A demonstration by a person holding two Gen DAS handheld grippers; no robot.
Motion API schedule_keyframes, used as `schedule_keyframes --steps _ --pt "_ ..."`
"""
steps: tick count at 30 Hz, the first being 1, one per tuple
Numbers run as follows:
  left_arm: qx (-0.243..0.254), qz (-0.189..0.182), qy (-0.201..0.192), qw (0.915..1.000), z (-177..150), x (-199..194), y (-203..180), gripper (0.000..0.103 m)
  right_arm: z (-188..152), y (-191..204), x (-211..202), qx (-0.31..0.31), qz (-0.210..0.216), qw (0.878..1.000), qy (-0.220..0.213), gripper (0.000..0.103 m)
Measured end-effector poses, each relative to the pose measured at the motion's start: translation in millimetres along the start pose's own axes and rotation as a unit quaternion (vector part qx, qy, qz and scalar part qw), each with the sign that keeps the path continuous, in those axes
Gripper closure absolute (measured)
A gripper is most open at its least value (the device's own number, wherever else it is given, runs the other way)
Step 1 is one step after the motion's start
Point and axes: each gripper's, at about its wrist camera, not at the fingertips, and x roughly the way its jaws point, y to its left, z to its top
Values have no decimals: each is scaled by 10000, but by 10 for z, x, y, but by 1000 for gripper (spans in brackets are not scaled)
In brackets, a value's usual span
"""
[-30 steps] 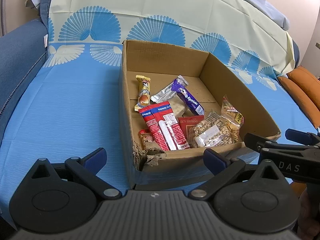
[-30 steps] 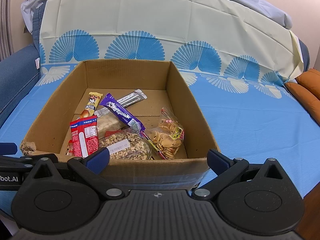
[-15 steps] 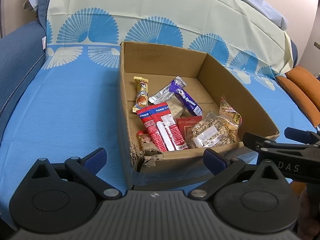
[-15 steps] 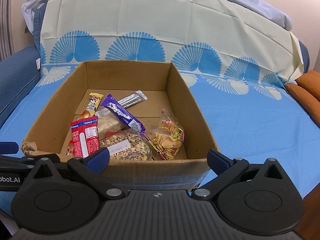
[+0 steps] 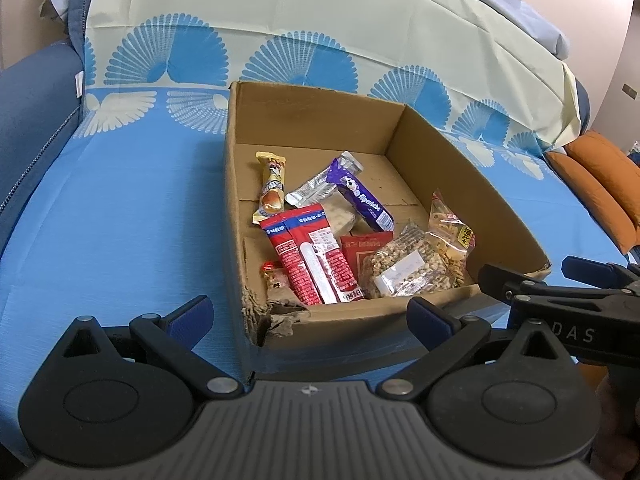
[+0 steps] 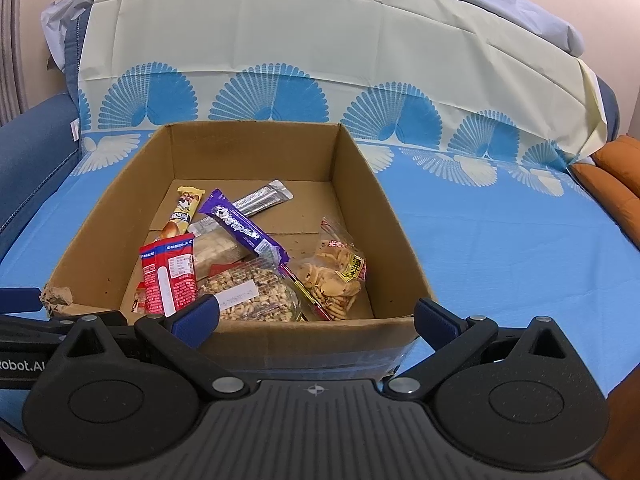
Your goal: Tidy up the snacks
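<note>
An open cardboard box (image 5: 316, 94) (image 6: 256, 146) sits on a blue cloth and holds several snacks. Among them are a purple bar (image 5: 362, 200) (image 6: 244, 230), red packets (image 5: 312, 256) (image 6: 168, 276), a yellow bar (image 5: 273, 186) (image 6: 182, 212), a silver wrapper (image 5: 316, 188), a bag of nuts (image 5: 404, 272) (image 6: 248, 294) and a bag of crackers (image 5: 450, 240) (image 6: 336, 276). My left gripper (image 5: 310, 312) is open and empty just before the box's near wall. My right gripper (image 6: 316, 314) is also open and empty there, on the left one's right (image 5: 528, 270).
The box's near left corner (image 5: 276, 320) is torn. A blue fan-patterned cloth (image 6: 500, 248) covers the seat and backrest. Orange cushions (image 5: 600, 184) lie at the right. A blue padded arm (image 5: 24, 120) rises at the left.
The box has drifted slightly left in the left wrist view. The right wrist view is almost the same. Both grippers stay open and empty.
</note>
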Motion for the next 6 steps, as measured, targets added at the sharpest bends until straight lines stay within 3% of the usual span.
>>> schedule_keyframes --steps 6 --pt "154 -158 -139 9997 11 -14 -55 0 14 -77 4 44 69 10000 -30 1"
